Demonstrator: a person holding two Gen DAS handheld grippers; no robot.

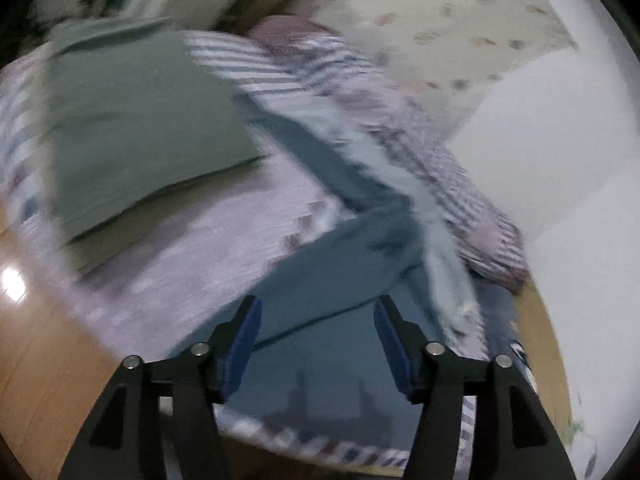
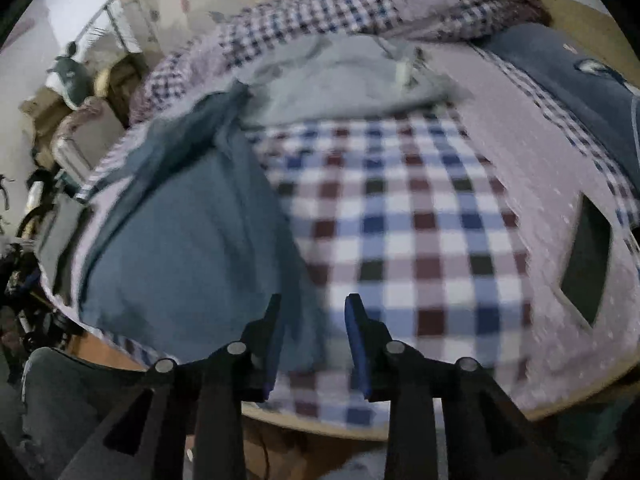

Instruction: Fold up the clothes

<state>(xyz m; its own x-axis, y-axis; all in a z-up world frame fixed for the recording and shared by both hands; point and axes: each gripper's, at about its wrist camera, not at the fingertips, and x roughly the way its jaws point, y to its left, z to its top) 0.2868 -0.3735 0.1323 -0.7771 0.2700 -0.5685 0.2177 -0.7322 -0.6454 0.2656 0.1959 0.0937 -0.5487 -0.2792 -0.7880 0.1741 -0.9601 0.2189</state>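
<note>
Hovering both tools, left tool (image 1: pixel 316 320) and right tool (image 2: pixel 314 320), spread wide and empty, over my blue garment (image 2: pixel 192 232) on the bed (image 2: pixel 420 220).

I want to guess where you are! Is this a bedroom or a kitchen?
Most likely a bedroom. The clothes lie on a bed with a checked blanket, a blue garment is spread on it, and a folded green-grey piece sits nearby. Nothing kitchen-like shows.

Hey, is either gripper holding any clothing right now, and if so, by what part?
Nothing is held. The left gripper and right gripper both stand open above the blue garment.
</note>
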